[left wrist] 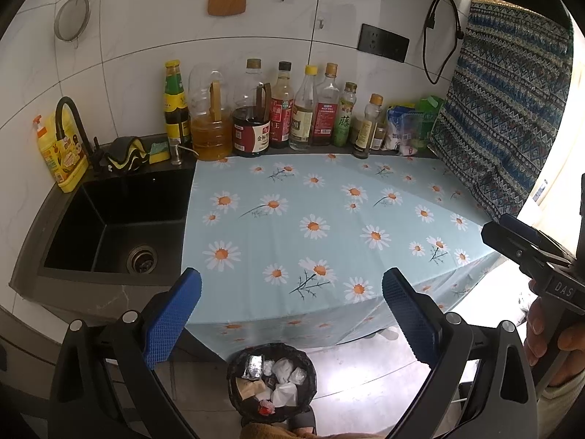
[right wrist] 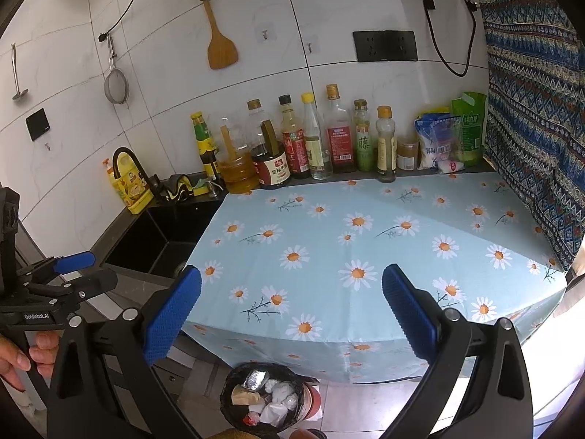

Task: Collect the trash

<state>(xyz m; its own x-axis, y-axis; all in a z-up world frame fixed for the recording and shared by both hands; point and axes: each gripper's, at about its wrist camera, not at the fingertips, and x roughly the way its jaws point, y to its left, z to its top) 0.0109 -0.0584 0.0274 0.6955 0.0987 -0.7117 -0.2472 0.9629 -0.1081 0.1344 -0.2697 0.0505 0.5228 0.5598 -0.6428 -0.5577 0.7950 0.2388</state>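
Observation:
A black-lined trash bin (left wrist: 271, 384) stands on the floor below the counter's front edge, holding crumpled white paper, foil and other scraps; it also shows in the right wrist view (right wrist: 263, 398). My left gripper (left wrist: 291, 314) is open and empty, held above the bin and in front of the counter. My right gripper (right wrist: 291, 314) is open and empty too, beside it to the right. The daisy-print cloth (left wrist: 329, 219) on the counter carries no loose trash that I can see. The right gripper shows at the left view's right edge (left wrist: 530, 248), the left gripper at the right view's left edge (right wrist: 69, 274).
A black sink (left wrist: 117, 226) with a faucet lies left of the cloth. A row of sauce and oil bottles (left wrist: 278, 109) and bags (right wrist: 449, 139) lines the back wall. A patterned cloth (left wrist: 504, 117) hangs at the right. A spatula and strainer hang on the wall.

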